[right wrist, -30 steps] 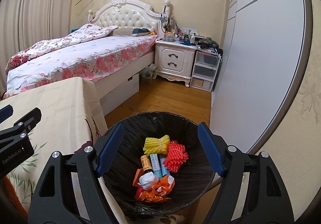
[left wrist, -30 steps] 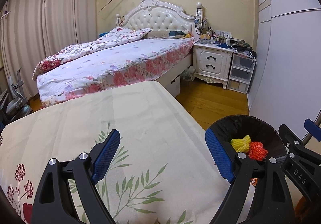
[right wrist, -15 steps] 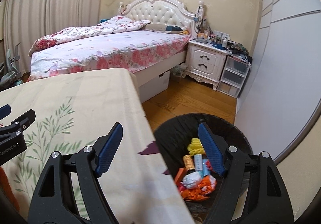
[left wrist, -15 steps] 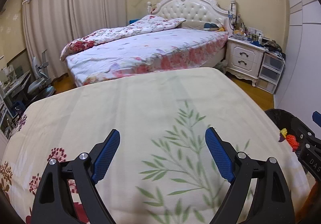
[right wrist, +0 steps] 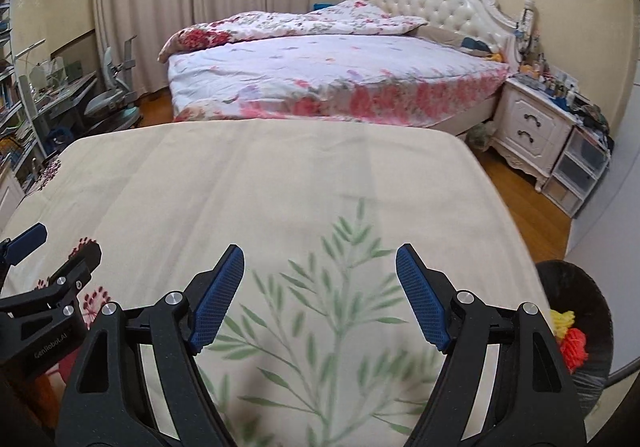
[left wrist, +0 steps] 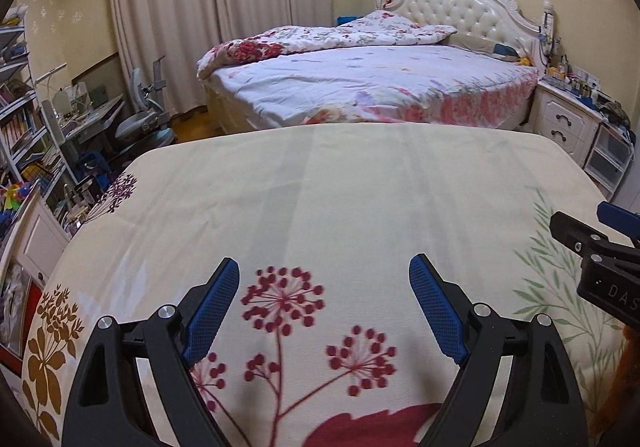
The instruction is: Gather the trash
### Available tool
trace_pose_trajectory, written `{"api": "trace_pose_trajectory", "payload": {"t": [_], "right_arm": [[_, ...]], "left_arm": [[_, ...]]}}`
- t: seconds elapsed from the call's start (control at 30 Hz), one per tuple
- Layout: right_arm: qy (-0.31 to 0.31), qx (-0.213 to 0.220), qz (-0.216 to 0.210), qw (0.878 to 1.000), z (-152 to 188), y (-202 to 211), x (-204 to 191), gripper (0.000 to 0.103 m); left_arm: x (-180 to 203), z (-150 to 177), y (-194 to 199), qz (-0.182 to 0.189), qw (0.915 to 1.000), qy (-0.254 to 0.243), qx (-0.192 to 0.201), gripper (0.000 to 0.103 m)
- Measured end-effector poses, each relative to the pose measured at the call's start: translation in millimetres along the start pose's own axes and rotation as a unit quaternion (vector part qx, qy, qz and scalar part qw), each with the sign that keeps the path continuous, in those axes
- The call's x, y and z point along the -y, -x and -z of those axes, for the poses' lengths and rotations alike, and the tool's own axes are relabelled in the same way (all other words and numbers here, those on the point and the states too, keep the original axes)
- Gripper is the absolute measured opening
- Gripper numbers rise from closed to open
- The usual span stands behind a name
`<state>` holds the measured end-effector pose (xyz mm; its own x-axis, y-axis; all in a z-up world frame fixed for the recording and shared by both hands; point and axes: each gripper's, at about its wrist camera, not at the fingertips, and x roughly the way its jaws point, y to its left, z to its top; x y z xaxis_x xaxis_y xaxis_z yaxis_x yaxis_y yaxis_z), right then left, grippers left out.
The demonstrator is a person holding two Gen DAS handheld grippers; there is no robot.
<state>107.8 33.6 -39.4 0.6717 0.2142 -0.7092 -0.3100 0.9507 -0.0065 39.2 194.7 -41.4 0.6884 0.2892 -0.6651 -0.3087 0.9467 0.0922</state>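
Your left gripper (left wrist: pixel 324 307) hangs over the near edge of the cloth-covered table (left wrist: pixel 360 187), fingers spread wide and gripping nothing, with the red flower print (left wrist: pixel 280 299) showing between the blue pads (left wrist: pixel 210 313). Half a second ago that print sat off by the table's left corner and green leaves filled the gap; the view has swung left, and the bookshelf (left wrist: pixel 20 119) and desk chair (left wrist: pixel 144 115) now line the left side.

Your right gripper (right wrist: pixel 320 295) is likewise wide apart and empty, poised above the green leaf print (right wrist: pixel 340 287) near the table's near edge. Earlier its right finger stood over the bin; it has since shifted left onto the cloth.

The black trash bin (right wrist: pixel 588 295) now sits off the table's near right corner, at the right margin of the right wrist view, with a yellow wad (right wrist: pixel 562 321) and a red-orange wad (right wrist: pixel 574 347) visible inside; the rest of its load is hidden behind the gripper. The bin has dropped out of the left wrist view altogether.

The bed (right wrist: pixel 340 79) and white nightstand (right wrist: pixel 532 127) stand beyond the table's far edge.
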Motion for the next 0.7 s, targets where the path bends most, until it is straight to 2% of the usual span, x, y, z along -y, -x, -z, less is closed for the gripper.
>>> {"api": "trace_pose_trajectory", "payload": {"t": [0.13,0.3,0.37,0.43,0.57,0.7], "right_arm": [[0.001,-0.032,-0.037,0.999,-13.9,-27.7,-37.2,0.077],[0.007,-0.061,-0.050,0.997,-29.3,-56.3,-76.2,0.078],[0.007,-0.073,-0.050,0.996,-33.9,-68.8,-90.6,0.084],[0.013,-0.081,-0.045,0.996,-37.7,-79.9,-104.1,0.084],[0.034,-0.092,-0.019,0.995,-47.2,-98.2,-127.0,0.092],[0.027,-0.101,-0.009,0.995,-58.3,-113.6,-144.8,0.099]], "left_arm": [[-24.8,0.4,-9.4,-0.015,0.9996,0.015,-0.018,0.084],[-46.1,3.4,-20.2,-0.027,0.9984,0.025,-0.042,0.084],[-53.4,5.1,-26.0,-0.025,0.9977,0.031,-0.056,0.084],[-61.8,6.3,-32.8,-0.015,0.9961,0.043,-0.075,0.084],[-77.5,6.1,-47.4,0.003,0.9903,0.073,-0.118,0.084],[-85.4,3.3,-52.6,-0.006,0.9906,0.067,-0.119,0.085]]}}
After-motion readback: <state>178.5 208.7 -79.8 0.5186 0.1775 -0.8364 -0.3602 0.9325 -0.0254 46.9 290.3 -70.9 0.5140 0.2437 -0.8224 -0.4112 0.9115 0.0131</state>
